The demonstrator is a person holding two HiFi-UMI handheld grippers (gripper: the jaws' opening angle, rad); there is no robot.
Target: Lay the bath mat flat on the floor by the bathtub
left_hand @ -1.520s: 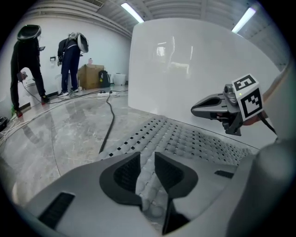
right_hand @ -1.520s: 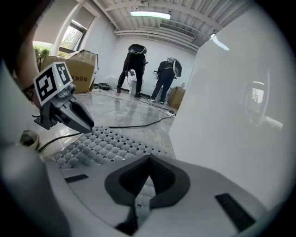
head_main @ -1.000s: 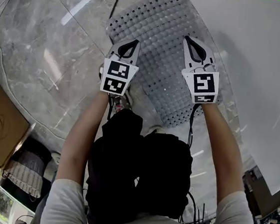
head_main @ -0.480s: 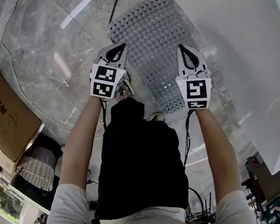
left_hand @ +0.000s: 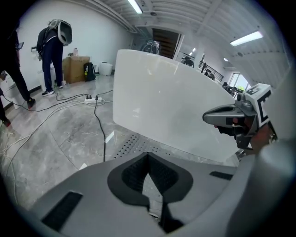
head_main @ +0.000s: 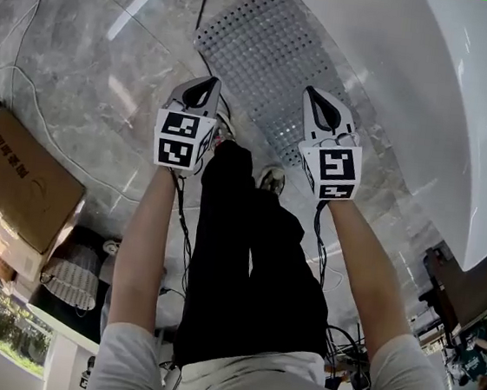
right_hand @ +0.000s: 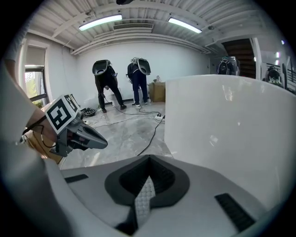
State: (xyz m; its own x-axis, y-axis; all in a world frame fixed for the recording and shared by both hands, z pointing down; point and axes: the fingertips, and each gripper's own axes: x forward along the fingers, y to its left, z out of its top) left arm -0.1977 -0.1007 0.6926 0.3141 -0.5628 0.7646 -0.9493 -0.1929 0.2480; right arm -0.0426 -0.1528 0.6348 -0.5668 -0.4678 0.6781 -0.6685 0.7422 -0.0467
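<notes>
Mat (head_main: pixel 268 53) flat on floor (head_main: pixel 83 67) along tub (head_main: pixel 429 97); left gripper (head_main: pixel 205 85) and right gripper (head_main: pixel 317 98) clenched, empty.
Grippers hover above mat's near end. Mat looks like perforated rubber: probably light, floppy, non-slip; pinch near corners or edge to move it.

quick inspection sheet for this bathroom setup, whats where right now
surface: grey marble floor, glossy, no spill seen
job's things: bath mat lies flat on the floor along the bathtub
clutter: cardboard box and wicker basket at the left
grippers: left tool and right tool both shut, empty, clear of the mat
cables: black cable runs across the floor to the mat's far end
surroundings: two people by the far wall
</notes>
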